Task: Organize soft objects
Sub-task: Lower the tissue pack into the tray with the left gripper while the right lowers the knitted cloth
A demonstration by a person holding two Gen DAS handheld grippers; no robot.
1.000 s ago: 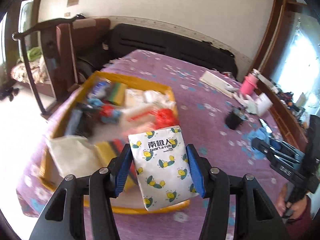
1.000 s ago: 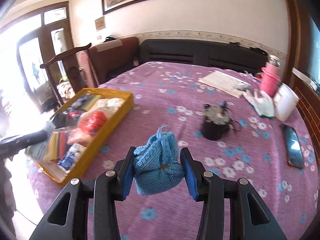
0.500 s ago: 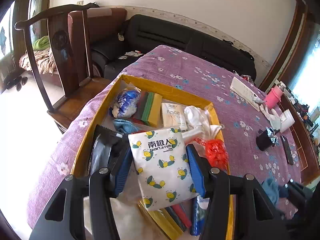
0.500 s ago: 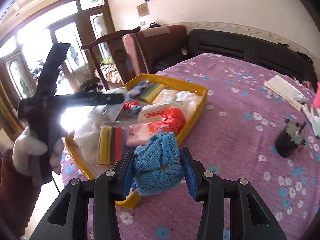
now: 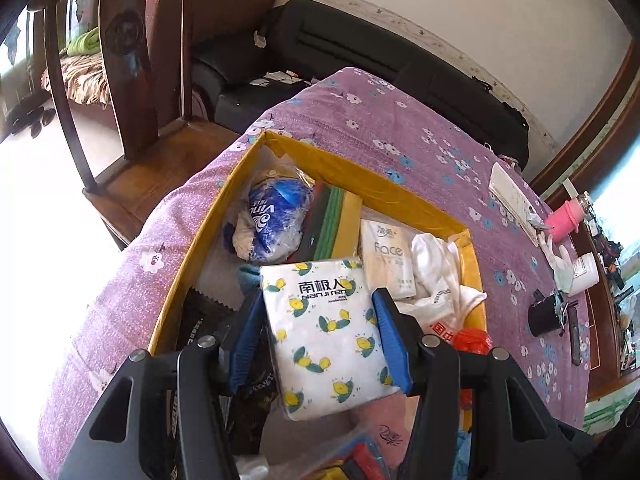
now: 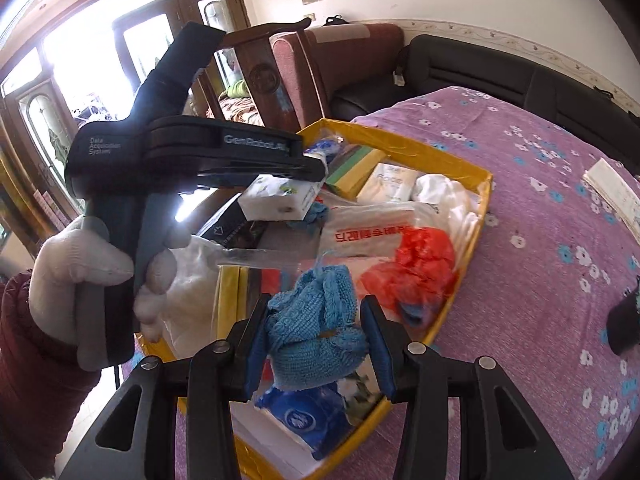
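Observation:
My left gripper (image 5: 320, 340) is shut on a white tissue pack (image 5: 328, 336) printed with yellow lemons, held above the yellow box (image 5: 360, 172). In the right wrist view the same pack (image 6: 280, 200) sticks out of the left gripper (image 6: 316, 184), which a gloved hand (image 6: 88, 264) holds over the box. My right gripper (image 6: 316, 340) is shut on a blue knitted cloth (image 6: 316, 332), hanging over the near part of the yellow box (image 6: 484, 200). The box holds several soft packs, bags and cloths.
The box lies on a purple flowered tablecloth (image 6: 540, 240). A wooden chair (image 5: 128, 80) and a black sofa (image 5: 380, 60) stand beyond the table. A black cup (image 5: 544, 316), a pink bottle (image 5: 564, 220) and papers (image 5: 512, 196) lie to the right.
Both grippers have swung left from the open tablecloth to above the yellow box, each keeping its load. The left gripper and gloved hand have come close in the right wrist view.

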